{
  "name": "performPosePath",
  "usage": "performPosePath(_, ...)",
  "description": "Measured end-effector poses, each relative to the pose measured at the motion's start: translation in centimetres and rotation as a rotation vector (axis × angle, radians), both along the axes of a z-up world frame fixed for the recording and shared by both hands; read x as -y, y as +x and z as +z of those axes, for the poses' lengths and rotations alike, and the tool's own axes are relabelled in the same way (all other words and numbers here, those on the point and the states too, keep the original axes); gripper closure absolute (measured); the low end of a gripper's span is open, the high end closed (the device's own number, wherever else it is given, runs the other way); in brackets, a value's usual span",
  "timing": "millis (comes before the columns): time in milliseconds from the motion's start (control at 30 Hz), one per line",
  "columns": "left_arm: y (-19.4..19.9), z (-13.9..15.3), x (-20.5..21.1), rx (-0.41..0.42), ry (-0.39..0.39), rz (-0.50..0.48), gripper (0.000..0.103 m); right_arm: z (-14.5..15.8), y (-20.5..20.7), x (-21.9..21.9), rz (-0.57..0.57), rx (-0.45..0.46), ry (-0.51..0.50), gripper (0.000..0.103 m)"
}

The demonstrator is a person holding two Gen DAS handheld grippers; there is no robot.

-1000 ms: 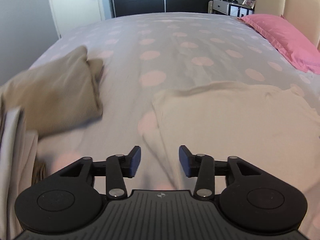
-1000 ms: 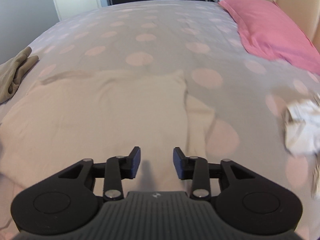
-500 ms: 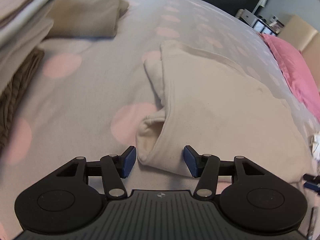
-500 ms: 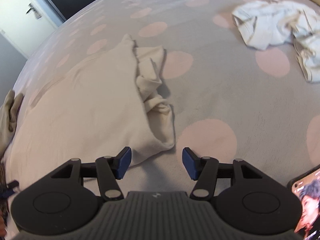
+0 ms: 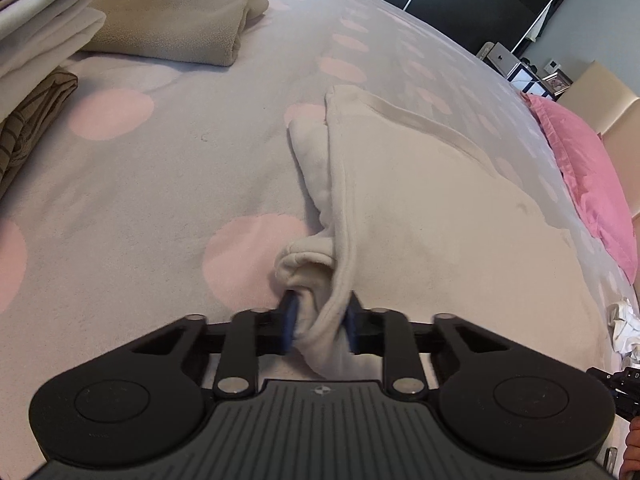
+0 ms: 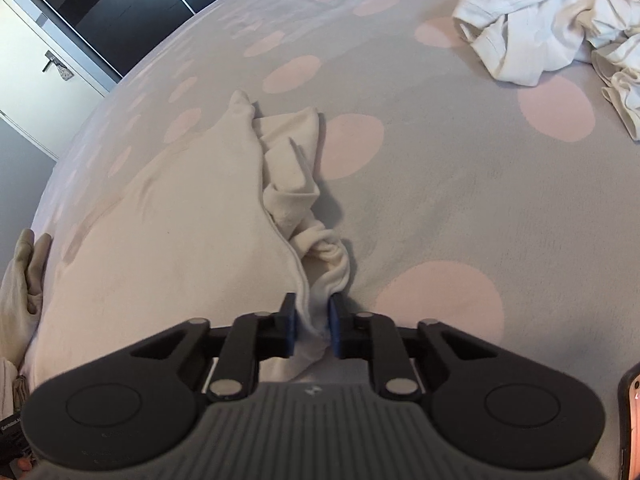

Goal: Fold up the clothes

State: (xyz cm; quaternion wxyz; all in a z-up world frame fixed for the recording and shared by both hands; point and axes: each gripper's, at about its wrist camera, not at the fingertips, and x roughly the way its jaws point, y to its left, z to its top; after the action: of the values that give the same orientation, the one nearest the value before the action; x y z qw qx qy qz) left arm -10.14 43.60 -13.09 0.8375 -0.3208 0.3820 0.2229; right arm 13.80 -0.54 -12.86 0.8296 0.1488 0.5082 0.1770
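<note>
A cream fleece garment (image 5: 432,208) lies flat on the bed, with its sleeves bunched along both side edges. My left gripper (image 5: 320,326) is shut on the garment's near left corner, with cloth pinched between the blue pads. My right gripper (image 6: 312,326) is shut on the garment (image 6: 168,232) at its near right corner, beside a crumpled sleeve (image 6: 296,184). Both corners sit low, just above the bedspread.
The grey bedspread with pink dots (image 5: 160,184) spreads all around. A folded beige blanket (image 5: 176,16) and a stack of folded clothes (image 5: 36,40) lie far left. A pink pillow (image 5: 588,184) lies at the right. A crumpled white garment (image 6: 552,28) lies far right.
Both grippers came down to the garment's near corners and closed on the cloth; half a second ago both were open just short of the edge.
</note>
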Motion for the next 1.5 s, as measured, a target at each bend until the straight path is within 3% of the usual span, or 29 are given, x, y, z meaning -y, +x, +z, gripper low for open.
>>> performPosePath(233,0.8,3.7,0.6,-0.022,0.070,-0.020,0.092,3.3,0.1,-0.3,0.028,0.035,-0.018,0.091)
performPosePath(367,0.7,6.7,0.5,-0.003,0.085,-0.061,0.093,6.2,0.3,0.5,0.029,-0.007,0.003,0.092)
performPosePath(567,-1.2,11.0,1.5,-0.045,0.127,-0.131,0.093,10.7,-2.1,1.9,0.084,-0.027,0.002,0.092)
performPosePath(633,-2.8,11.8,1.8,-0.061,0.095,-0.134,0.093,11.4,-3.4,2.6,0.093,-0.053,-0.005,0.092)
performPosePath(900,-9.1,11.7,4.7,-0.206,0.095,-0.192,0.093,9.2,-10.0,3.6,0.168,-0.113,-0.128,0.092)
performPosePath(1100,-12.7,11.1,5.5,-0.230,0.094,-0.201,0.093,7.3,-14.7,4.2,0.226,-0.146,-0.219,0.092)
performPosePath(1367,-12.2,6.7,7.8,-0.402,0.195,-0.273,0.093,3.8,-17.8,2.6,0.320,-0.156,-0.372,0.092)
performPosePath(1500,-11.7,5.0,7.7,-0.459,0.196,-0.273,0.093,2.0,-17.7,2.1,0.333,-0.179,-0.423,0.092)
